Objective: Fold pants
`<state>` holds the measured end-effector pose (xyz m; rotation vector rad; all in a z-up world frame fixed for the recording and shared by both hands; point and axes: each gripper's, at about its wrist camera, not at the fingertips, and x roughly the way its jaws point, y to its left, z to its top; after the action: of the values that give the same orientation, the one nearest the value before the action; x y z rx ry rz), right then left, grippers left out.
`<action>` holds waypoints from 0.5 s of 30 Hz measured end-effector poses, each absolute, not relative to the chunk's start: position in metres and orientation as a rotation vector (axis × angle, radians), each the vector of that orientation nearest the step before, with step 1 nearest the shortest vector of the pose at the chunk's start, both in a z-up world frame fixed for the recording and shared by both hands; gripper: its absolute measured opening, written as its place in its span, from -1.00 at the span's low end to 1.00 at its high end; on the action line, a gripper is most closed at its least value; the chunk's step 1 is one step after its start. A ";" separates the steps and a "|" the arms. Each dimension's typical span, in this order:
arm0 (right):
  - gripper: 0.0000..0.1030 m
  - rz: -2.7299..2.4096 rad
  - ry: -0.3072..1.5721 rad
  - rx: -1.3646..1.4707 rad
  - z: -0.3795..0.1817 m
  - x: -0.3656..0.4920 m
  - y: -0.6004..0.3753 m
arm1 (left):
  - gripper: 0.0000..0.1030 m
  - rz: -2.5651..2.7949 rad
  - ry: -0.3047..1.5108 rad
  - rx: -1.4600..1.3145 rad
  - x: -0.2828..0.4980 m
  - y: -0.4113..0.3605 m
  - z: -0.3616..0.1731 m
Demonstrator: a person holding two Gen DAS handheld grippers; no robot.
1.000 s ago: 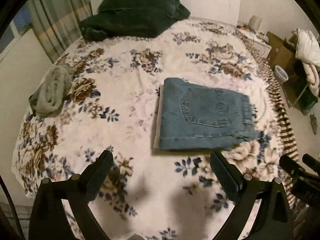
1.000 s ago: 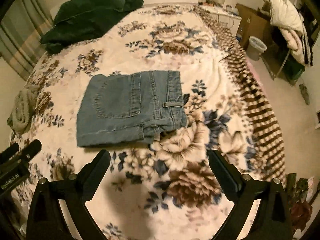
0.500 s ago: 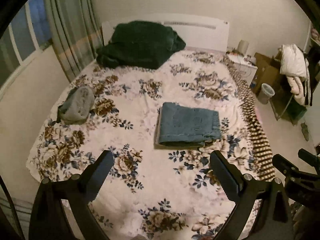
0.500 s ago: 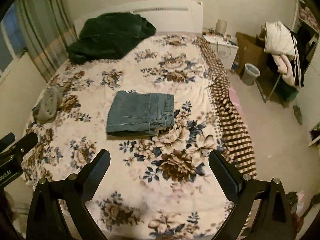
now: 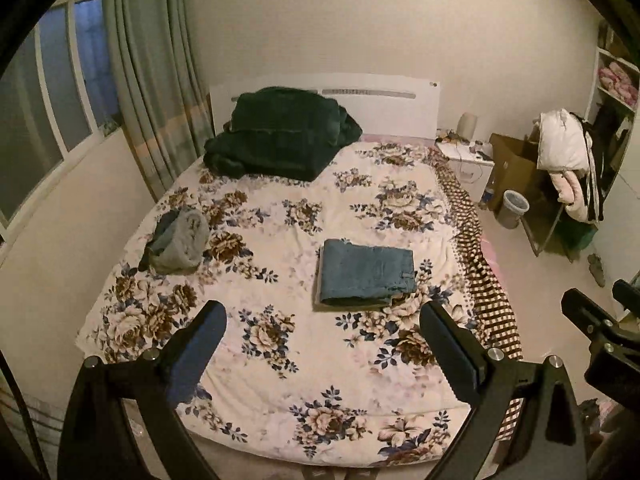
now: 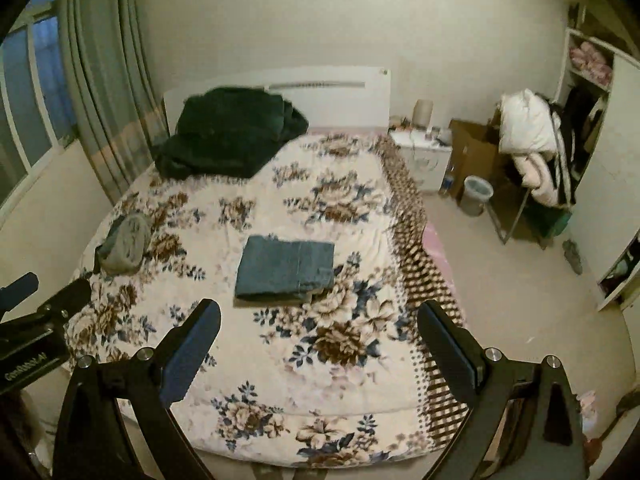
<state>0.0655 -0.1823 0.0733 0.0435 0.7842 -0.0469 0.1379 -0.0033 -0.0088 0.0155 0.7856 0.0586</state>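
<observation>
Denim pants (image 5: 367,272) lie folded into a compact rectangle on the floral bedspread (image 5: 280,360), toward 1 o'clock of its centre; the folding appears complete. Left gripper (image 5: 322,340) and right gripper (image 6: 318,338) hang wide open and empty, well apart from the pants at 6 o'clock, with nothing evidently left to do.

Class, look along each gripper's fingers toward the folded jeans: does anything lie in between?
Nothing visible does. Only bare floral bedspread lies between the open left gripper, the open right gripper and the folded jeans.
</observation>
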 end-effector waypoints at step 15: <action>0.99 0.007 0.788 0.031 0.123 0.028 -0.158 | 1.00 0.080 0.731 -0.008 0.106 0.007 0.017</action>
<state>0.0279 -0.1580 0.1226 0.0311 0.7876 0.0067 0.1063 0.0071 0.0169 -0.0079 0.7313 0.0805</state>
